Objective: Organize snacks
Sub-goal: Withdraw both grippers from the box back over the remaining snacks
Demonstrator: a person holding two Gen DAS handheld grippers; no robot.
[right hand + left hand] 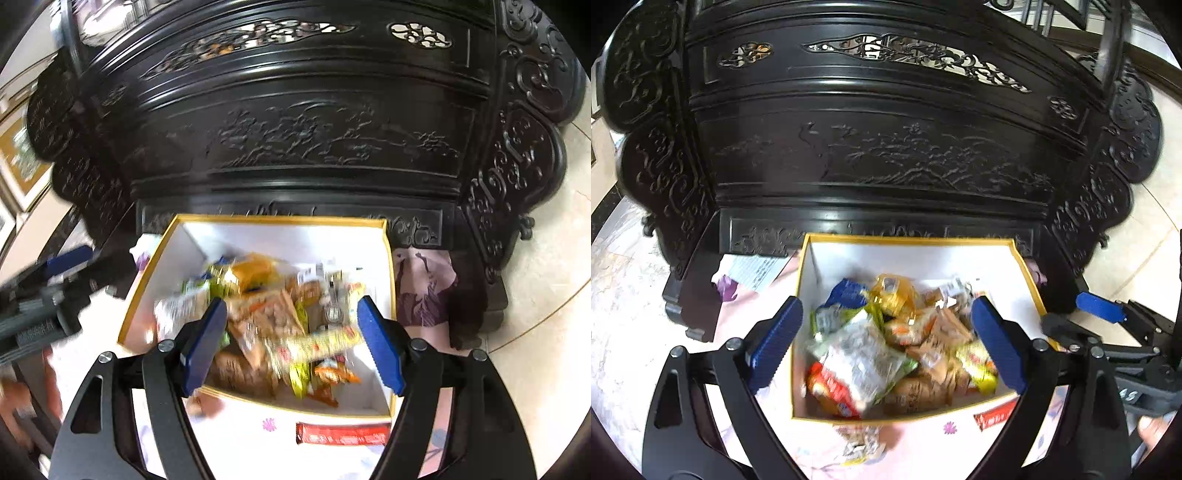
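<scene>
A white box with a yellow rim sits on a pink floral cloth and holds a heap of snack packets. My left gripper hovers over the box's near half, its blue pads wide apart and pressing on nothing. A blurred white-and-green packet lies below and between them. My right gripper is open above the box's near right part, over a blurred yellow packet. A red packet lies on the cloth just in front of the box.
A dark carved wooden cabinet rises right behind the box. A crinkled packet and a printed sheet lie on the cloth. The other gripper shows at each view's edge. Pale floor tiles lie at the right.
</scene>
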